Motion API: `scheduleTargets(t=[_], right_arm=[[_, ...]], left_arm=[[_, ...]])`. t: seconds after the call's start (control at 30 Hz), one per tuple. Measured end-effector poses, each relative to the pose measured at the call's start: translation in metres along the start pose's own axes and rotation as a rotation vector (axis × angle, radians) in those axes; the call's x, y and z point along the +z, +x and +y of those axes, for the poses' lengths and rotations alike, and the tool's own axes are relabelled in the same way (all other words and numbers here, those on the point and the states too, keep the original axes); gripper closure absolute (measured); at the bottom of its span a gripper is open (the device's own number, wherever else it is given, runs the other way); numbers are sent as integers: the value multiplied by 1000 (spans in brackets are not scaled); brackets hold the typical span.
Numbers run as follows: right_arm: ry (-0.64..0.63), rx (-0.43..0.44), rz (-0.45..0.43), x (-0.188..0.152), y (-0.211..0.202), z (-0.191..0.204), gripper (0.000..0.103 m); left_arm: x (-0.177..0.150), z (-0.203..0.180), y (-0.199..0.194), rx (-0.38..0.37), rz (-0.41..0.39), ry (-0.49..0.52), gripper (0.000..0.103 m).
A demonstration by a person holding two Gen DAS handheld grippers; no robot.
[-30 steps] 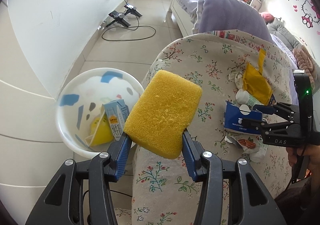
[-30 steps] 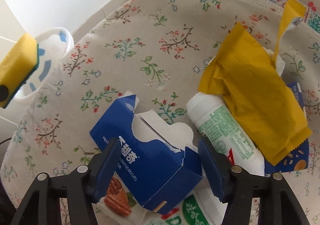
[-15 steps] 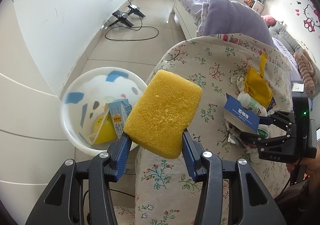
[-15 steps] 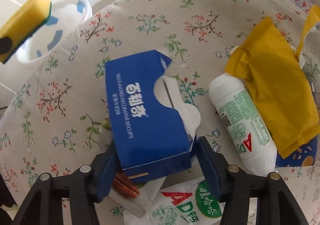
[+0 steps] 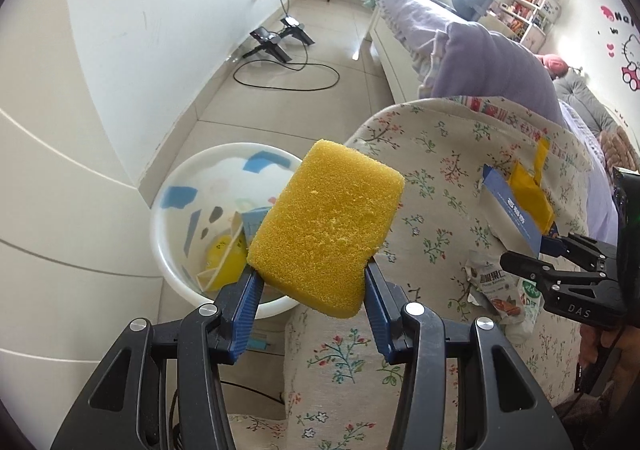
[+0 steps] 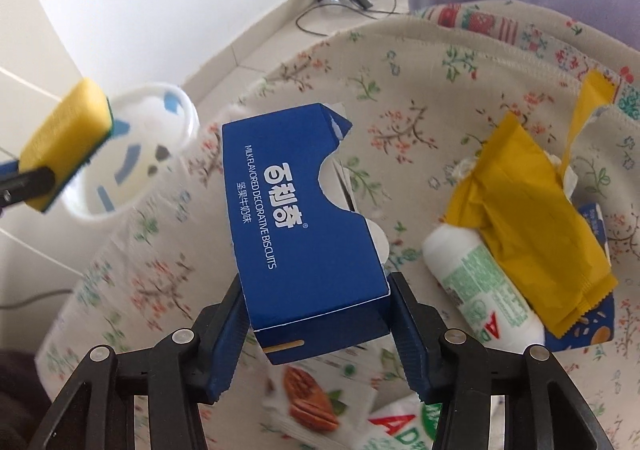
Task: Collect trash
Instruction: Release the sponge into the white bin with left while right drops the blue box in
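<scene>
Two grippers, both closed on loads: left gripper [image 5: 312,282] clamped on a yellow sponge [image 5: 326,226], right gripper [image 6: 316,314] clamped on a torn blue biscuit box [image 6: 300,234], raised off the floral tabletop [image 6: 400,90]. Only in the right wrist view: green backing on the sponge [image 6: 64,146], plus trash lying right of the box — white bottle [image 6: 480,290] under a yellow wrapper [image 6: 528,218], nut packet [image 6: 316,406] below the box. Only in the left wrist view: inside of the white bin [image 5: 172,270], left of the tabletop on the floor, holding a small carton [image 5: 250,222] and a yellow item [image 5: 224,262].
</scene>
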State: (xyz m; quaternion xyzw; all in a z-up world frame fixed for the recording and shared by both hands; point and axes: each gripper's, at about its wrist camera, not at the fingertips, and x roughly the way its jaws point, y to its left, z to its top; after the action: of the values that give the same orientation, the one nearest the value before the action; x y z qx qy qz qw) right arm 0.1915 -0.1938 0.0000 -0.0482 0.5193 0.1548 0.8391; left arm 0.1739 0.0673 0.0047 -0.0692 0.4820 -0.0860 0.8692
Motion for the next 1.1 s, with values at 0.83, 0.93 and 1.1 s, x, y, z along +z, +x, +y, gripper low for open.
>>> scheduleTargets(t=[0.83,0.93,1.1], right_arm=[[80,122,0,49,35,78,45],[79,122,9,54,42,85,45],[90,136,16,61,53,94,44]], left_arm=[[13,71,16,171,-20,-76,15],[12,82,12,189,-4,-107,13],[5,98,4,213,13,-121,12]])
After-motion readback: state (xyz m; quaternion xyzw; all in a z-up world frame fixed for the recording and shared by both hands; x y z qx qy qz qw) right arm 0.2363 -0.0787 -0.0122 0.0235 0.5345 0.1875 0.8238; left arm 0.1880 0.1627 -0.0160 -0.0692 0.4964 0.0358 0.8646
